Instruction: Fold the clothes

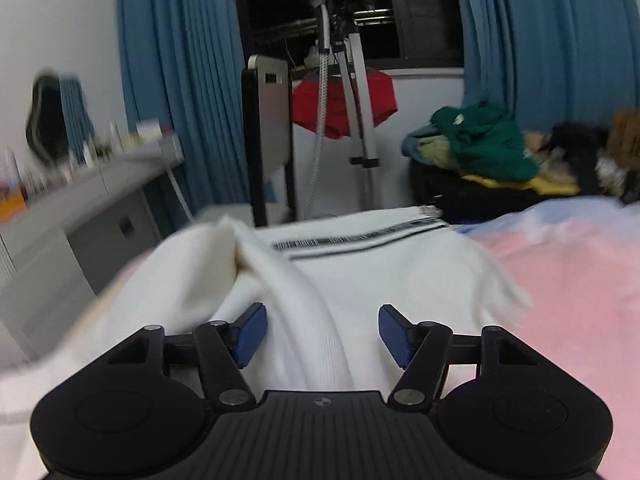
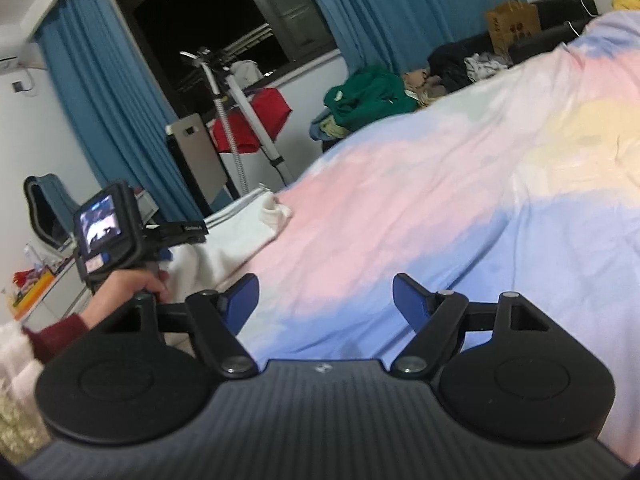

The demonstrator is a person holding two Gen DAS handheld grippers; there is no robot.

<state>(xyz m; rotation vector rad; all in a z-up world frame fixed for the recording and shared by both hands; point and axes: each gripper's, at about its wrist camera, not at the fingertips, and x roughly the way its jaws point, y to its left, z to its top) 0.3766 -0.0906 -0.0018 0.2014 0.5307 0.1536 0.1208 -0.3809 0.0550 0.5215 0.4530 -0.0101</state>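
Room: bedroom at night, blue curtains (image 1: 176,92) flanking a dark window (image 2: 208,28).
Bed: pastel pink, blue and yellow bedspread (image 2: 420,208), the landmark for all below.
White garment (image 1: 400,280): spread on the bedspread's near-window edge, black stripes across its far end, one ridge rumpled up.
Left gripper (image 1: 322,334): above the white garment, blue pads apart, the ridge between them but not pinched.
Right gripper (image 2: 326,304): over bare bedspread, jaws wide, nothing between.
Left hand (image 2: 132,284): beside the bed, dark red sleeve.
Clothes pile (image 1: 480,148): beyond the bed.
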